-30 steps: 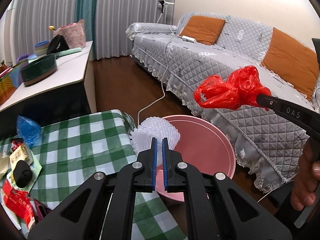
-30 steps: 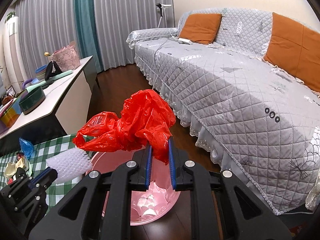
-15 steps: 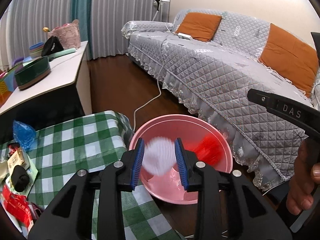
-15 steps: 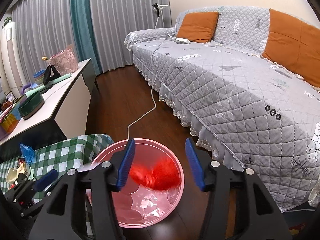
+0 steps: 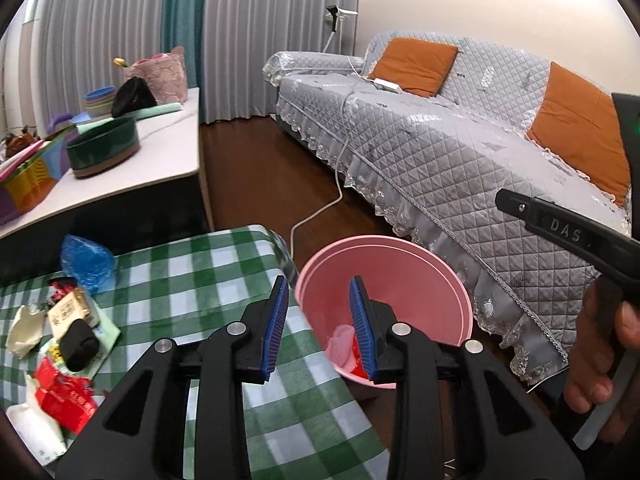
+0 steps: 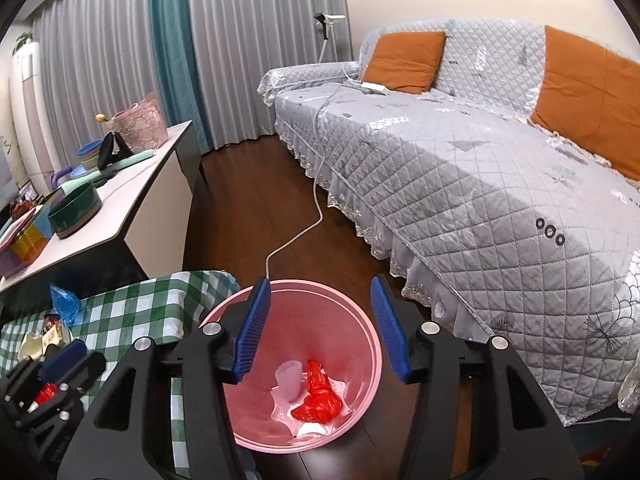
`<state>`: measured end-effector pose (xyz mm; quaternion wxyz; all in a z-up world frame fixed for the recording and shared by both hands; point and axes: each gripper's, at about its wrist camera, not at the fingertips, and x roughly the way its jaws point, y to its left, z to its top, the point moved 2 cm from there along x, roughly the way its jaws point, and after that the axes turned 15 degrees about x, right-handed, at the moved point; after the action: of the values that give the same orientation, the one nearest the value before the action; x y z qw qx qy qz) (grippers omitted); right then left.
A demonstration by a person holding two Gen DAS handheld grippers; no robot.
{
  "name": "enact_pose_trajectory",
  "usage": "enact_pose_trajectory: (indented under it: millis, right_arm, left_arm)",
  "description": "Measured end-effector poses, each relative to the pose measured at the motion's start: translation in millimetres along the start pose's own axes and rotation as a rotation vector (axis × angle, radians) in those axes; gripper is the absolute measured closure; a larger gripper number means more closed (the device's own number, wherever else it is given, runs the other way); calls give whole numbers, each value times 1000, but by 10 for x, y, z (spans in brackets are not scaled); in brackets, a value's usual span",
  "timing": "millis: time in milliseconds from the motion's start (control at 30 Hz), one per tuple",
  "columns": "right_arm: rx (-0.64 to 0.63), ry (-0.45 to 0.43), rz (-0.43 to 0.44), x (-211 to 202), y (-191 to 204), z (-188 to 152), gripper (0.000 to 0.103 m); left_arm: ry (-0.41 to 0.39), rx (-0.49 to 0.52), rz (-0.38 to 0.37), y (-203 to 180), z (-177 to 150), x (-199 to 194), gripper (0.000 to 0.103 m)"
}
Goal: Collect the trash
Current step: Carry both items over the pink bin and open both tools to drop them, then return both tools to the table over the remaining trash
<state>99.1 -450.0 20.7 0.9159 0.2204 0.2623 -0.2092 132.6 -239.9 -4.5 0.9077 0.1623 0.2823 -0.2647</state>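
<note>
Both grippers empty, jaws apart: left gripper (image 5: 316, 320), right gripper (image 6: 320, 328) over pink bin (image 6: 236, 312). Red bag (image 6: 318, 400) and white foam net (image 6: 289, 380) lie inside; left view hides most.

Home living room, quilt-covered sofa (image 6: 460, 168) (orange cushions (image 6: 404, 60)), floor-length curtains (image 6: 248, 48), wooden floor (image 6: 256, 208), cluttered sideboard (image 6: 132, 196)

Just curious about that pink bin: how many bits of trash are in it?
2: a red plastic bag and, left of it, a white foam net, both at the bottom of the pink bin. Smaller scraps may hide beneath.
</note>
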Motion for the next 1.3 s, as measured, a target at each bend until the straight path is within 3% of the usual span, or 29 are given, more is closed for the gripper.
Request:
enact_pose_trajectory:
  millis: [367,767,1000,1300]
  right_arm:
    - [-53,-43,85,-238,282,-102,52]
    - [-107,-1,189,-329,702,-325,61]
    - [-136,26,258,-340,1021,-465,68]
    - [-164,82,349,-312,1407,-694,76]
  left_arm:
    - [-27,-42,65,384,-131,-446,71]
    - [-51,-110,148,1042,-384,-927,71]
    - [-56,-188,205,1822,-520,-1264,73]
    - [-46,-200,314,2672,-755,-1521,74]
